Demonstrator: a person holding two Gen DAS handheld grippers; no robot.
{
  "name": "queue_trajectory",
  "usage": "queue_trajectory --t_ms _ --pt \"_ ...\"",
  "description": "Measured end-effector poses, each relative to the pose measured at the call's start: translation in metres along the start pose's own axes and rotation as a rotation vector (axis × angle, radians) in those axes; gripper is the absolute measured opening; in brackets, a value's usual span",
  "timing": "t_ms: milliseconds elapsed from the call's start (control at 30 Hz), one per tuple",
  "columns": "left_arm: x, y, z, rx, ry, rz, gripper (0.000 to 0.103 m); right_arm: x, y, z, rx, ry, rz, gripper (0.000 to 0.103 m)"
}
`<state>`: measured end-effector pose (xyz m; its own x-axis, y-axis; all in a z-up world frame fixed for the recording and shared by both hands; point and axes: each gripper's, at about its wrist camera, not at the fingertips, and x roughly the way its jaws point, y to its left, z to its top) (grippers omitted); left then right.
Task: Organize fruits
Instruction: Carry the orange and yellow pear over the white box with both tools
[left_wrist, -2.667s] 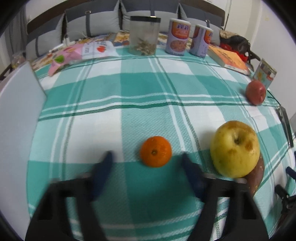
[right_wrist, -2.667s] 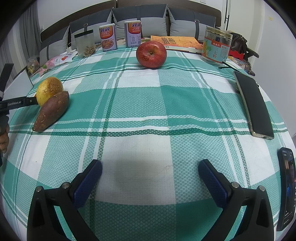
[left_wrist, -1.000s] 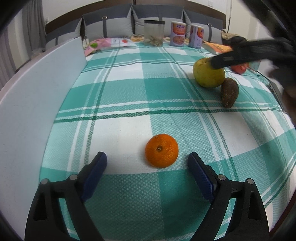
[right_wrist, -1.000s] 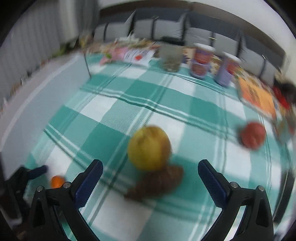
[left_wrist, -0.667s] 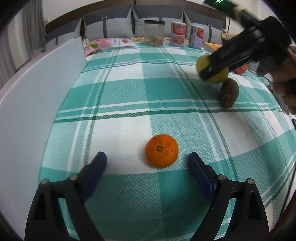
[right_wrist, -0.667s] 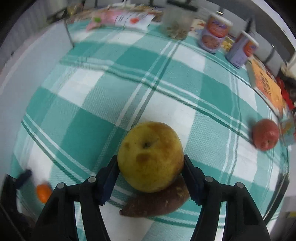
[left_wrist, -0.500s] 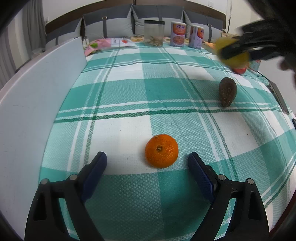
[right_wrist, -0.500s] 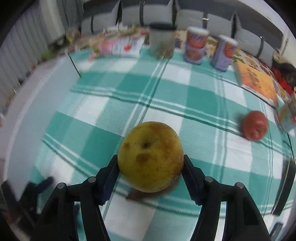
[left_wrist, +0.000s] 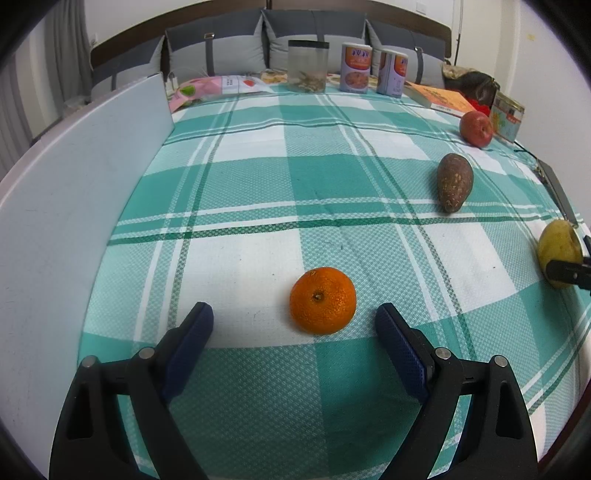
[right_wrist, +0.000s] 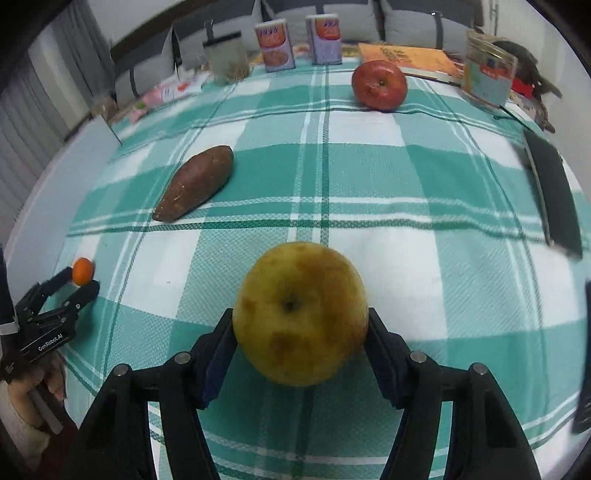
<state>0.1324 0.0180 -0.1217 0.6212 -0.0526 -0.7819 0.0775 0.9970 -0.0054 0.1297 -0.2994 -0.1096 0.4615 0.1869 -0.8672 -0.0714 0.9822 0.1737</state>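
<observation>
An orange (left_wrist: 322, 300) rests on the green checked cloth between the fingers of my left gripper (left_wrist: 293, 312), which is open and touches nothing. My right gripper (right_wrist: 300, 321) has a blotchy yellow apple (right_wrist: 301, 314) between its pads, both pressing on it. Its jaws are opening slightly. The left wrist view shows that apple (left_wrist: 557, 251) at the far right edge. A sweet potato (right_wrist: 195, 182) lies alone mid-table. A red apple (right_wrist: 379, 85) sits further back. The left gripper (right_wrist: 83, 280) and orange (right_wrist: 82, 270) appear at the left.
A white board (left_wrist: 74, 206) stands along the left side. At the back are a clear jar (left_wrist: 307, 66), two cans (left_wrist: 355, 68), a snack packet (left_wrist: 221, 85) and an orange book (left_wrist: 441, 98). A dark phone (right_wrist: 554, 192) and a printed box (right_wrist: 487, 77) lie right.
My right gripper shut on the yellow apple, took it off the sweet potato's side and carried it toward the near right of the table. The left gripper and the orange stayed put.
</observation>
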Motion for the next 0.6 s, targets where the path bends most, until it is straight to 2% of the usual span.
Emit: queue_trajectory --t_ms 67,133,233,333,467,600 --pt "0.000 0.000 0.000 0.000 0.000 0.000 0.091 -0.004 -0.003 -0.008 0.032 -0.025 0.023 0.078" --pt "0.000 0.000 0.000 0.000 0.000 -0.001 0.091 -0.008 -0.006 -0.022 0.053 -0.055 -0.013 0.087" --pt "0.000 0.000 0.000 0.000 0.000 0.000 0.091 -0.015 0.005 -0.040 -0.018 -0.090 -0.075 0.089" --pt "0.000 0.000 0.000 0.000 0.000 0.000 0.091 -0.011 0.020 -0.049 -0.104 -0.086 -0.150 0.094" --pt "0.000 0.000 0.000 0.000 0.000 0.000 0.091 -0.009 0.020 -0.053 -0.096 -0.110 -0.150 0.103" --pt "0.000 0.000 0.000 -0.001 0.000 0.000 0.091 -0.009 0.020 -0.057 -0.103 -0.135 -0.157 0.103"
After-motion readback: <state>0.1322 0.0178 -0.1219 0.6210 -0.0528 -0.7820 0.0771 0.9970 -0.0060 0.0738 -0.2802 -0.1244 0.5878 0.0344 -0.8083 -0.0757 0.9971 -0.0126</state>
